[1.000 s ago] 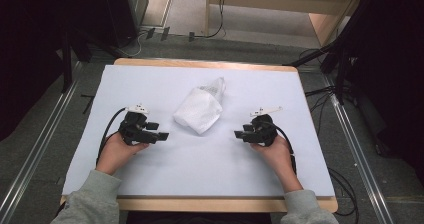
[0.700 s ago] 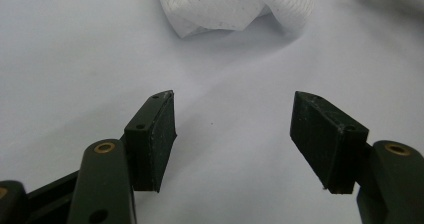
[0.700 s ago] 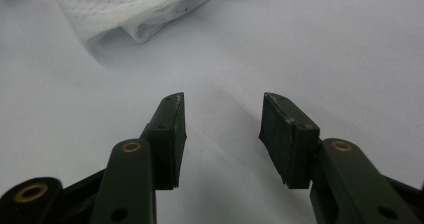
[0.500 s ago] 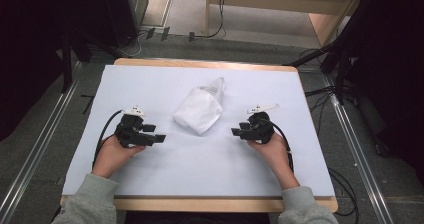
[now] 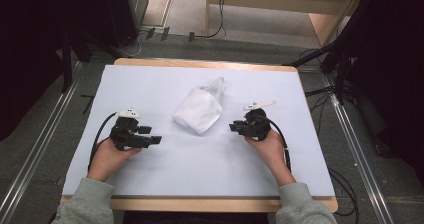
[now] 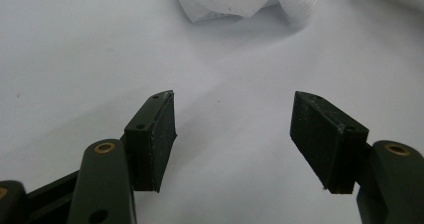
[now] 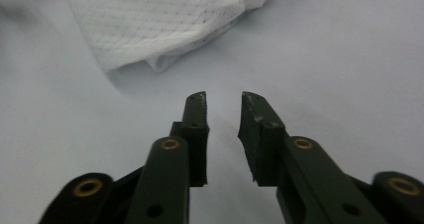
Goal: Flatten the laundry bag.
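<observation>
**Pale worktop in a dim, cabled room**

The worktop (image 5: 150, 79) is a wooden board covered by a pale blue-white sheet, its light wood edge showing at the far and near sides. Grey floor (image 5: 45, 134) surrounds it, crossed by metal rails (image 5: 350, 134) running along both sides. Black cables (image 5: 320, 91) trail over the floor at right and beyond the far edge. A light wooden furniture piece (image 5: 320, 24) stands behind, with dark equipment (image 5: 55, 29) at left.
</observation>
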Demonstrator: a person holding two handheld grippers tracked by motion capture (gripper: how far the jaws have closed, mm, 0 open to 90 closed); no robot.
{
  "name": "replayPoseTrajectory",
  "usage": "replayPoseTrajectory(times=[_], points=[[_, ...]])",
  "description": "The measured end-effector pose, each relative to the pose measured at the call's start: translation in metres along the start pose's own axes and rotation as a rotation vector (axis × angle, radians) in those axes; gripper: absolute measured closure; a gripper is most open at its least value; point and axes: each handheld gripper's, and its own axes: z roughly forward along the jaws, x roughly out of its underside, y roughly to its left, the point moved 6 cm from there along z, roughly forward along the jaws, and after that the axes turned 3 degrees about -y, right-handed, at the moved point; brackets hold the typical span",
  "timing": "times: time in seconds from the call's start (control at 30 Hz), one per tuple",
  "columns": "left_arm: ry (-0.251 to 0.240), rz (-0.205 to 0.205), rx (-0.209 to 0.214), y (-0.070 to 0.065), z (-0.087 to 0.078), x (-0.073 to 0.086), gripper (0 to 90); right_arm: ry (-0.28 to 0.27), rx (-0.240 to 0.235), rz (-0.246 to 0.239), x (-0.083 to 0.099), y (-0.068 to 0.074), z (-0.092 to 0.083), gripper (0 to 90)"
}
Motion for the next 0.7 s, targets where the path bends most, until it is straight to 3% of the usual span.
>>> replayPoseTrajectory(times=[0.13, 0.7], points=[[-0.001, -0.004, -0.003, 0.0, -0.002, 0.002, 35.5, -0.002, -0.013, 0.012, -0.007, 0.002, 0.006, 90.0], [-0.008, -0.015, -0.024, 0.003, -0.01, 0.009, 35.6, 0.042, 0.017, 0.012, -0.023, -0.005, 0.044, 90.0]])
